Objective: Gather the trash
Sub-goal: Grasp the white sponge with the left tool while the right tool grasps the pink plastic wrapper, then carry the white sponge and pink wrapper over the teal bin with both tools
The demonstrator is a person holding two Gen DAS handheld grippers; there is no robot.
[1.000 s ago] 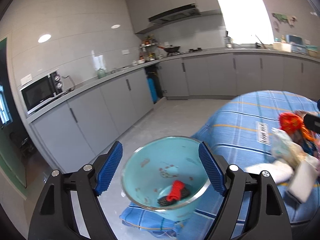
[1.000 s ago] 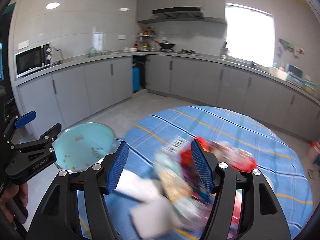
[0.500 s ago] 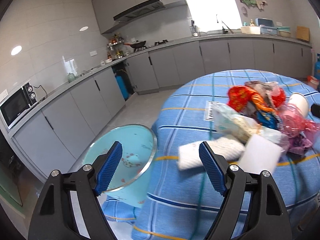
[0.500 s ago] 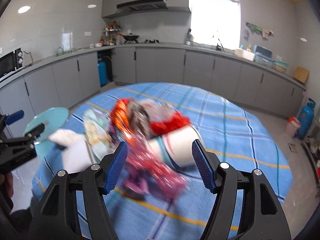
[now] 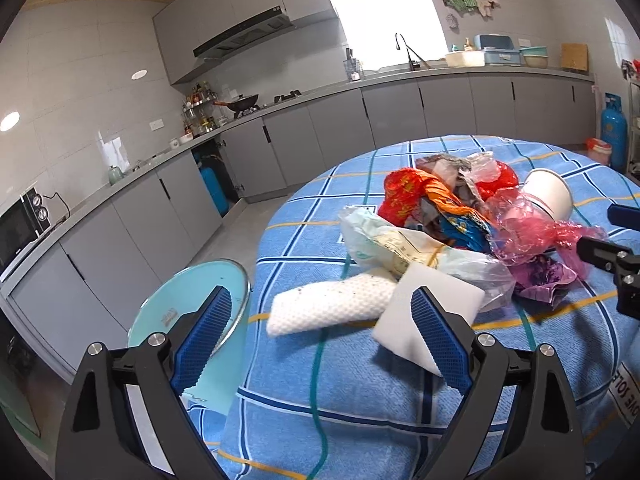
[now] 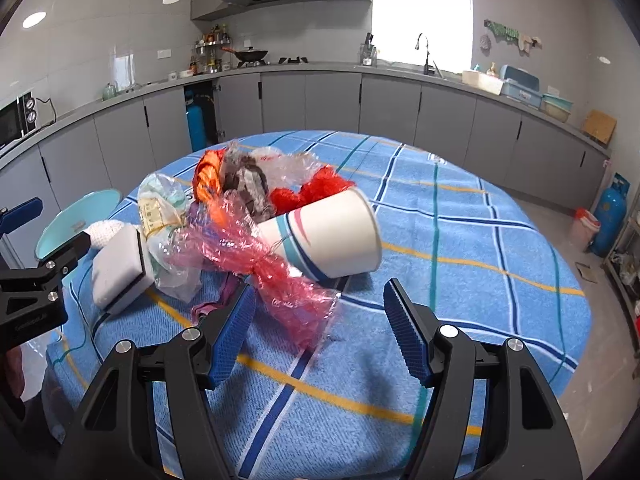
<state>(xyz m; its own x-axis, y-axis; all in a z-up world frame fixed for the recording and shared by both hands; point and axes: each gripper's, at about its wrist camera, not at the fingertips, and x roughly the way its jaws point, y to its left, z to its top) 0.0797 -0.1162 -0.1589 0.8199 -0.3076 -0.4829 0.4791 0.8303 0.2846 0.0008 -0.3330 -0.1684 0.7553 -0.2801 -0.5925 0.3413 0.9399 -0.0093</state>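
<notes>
A heap of trash lies on the blue checked tablecloth (image 5: 352,364): a white sponge block (image 5: 424,316), a white mesh pad (image 5: 328,308), a pale plastic bag (image 5: 400,248), red and orange wrappers (image 5: 416,196), pink film (image 6: 276,268) and a tipped paper cup (image 6: 336,232). My left gripper (image 5: 320,336) is open and empty, just short of the sponge and pad. My right gripper (image 6: 320,328) is open and empty, with the pink film's end between its fingers. A teal trash bin (image 5: 192,312) stands beside the table's left edge.
Grey kitchen cabinets and counter (image 6: 320,96) run round the room behind the table. A blue gas cylinder (image 6: 608,216) stands on the floor to the right. The right side of the tablecloth (image 6: 480,240) carries nothing.
Both grippers swung right, from the teal bin toward the trash heap. The bin slid to the left edge of both views. Both stayed open.
</notes>
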